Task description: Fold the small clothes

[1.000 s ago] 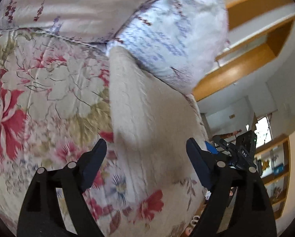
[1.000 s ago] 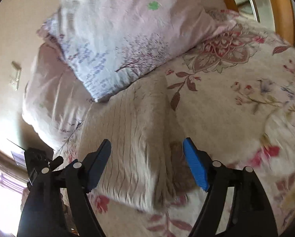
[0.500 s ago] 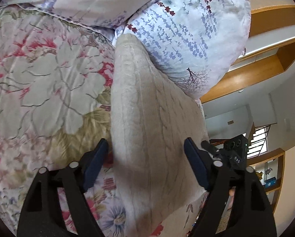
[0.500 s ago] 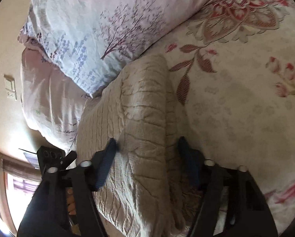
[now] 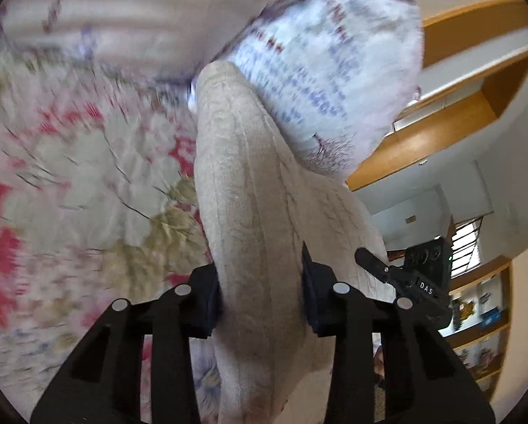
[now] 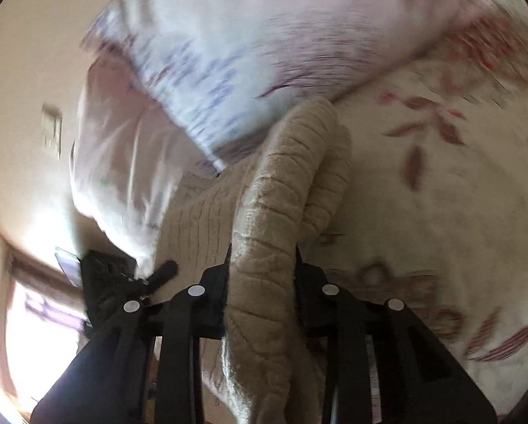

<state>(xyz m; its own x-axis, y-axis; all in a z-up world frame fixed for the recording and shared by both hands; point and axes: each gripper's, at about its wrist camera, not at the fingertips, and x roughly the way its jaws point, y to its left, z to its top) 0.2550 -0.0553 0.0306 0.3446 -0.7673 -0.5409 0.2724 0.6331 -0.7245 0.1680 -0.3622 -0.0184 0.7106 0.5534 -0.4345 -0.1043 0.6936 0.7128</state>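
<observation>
Beige knit garment (image 5: 249, 212) pinched between jaws of both hand-held grippers.

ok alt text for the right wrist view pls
The right tongs are shut on a bunched ridge of beige knit garment on a floral bedspread. A pale patterned pillow lies just beyond; the view is motion-blurred.

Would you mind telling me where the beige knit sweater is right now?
The beige knit sweater lies on the floral bedspread, far end against the lavender-print pillow, pinched by both the left tool and right tool.
</observation>
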